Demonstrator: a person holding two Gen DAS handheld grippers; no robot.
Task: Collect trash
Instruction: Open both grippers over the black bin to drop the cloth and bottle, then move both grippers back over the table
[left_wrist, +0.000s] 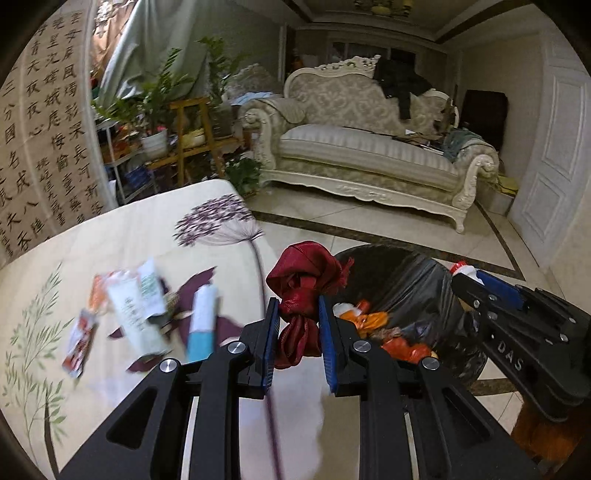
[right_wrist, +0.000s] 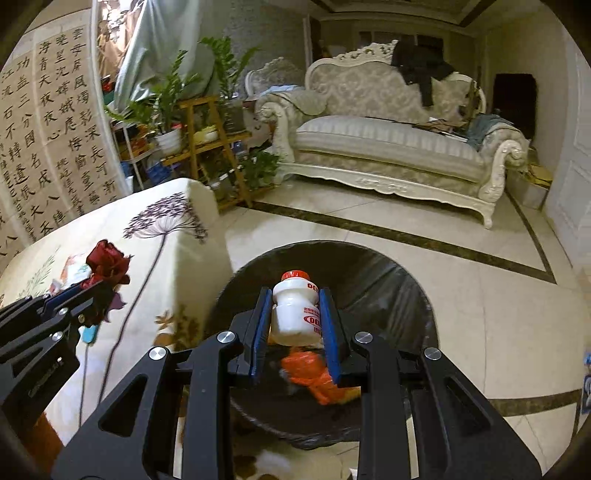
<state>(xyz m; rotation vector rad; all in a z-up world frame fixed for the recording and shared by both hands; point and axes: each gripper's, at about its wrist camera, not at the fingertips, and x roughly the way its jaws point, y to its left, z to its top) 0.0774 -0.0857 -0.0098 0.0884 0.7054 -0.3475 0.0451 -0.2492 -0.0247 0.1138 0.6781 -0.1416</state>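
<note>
Dim indoor light, fisheye-warped edges, motion-blurred foreground

"DAS" on the right tool (left_wrist: 466, 274); red "DE…" on white bottle (right_wrist: 295, 308); calligraphy screen (left_wrist: 48, 140)

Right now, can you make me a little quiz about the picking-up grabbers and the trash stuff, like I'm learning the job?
1. What does the left gripper hold?
A. a crumpled red cloth
B. a green leaf
C. a spoon

2. True or false: the white bottle in the right gripper has a red cap.

3. Fill in: the right gripper holds its bottle above the black-lined ______.

Key
1. A, the red cloth, pinched between the blue pads.
2. True.
3. Trash bin, which already has orange wrappers inside. More packets lie on the flowered tablecloth.
</note>
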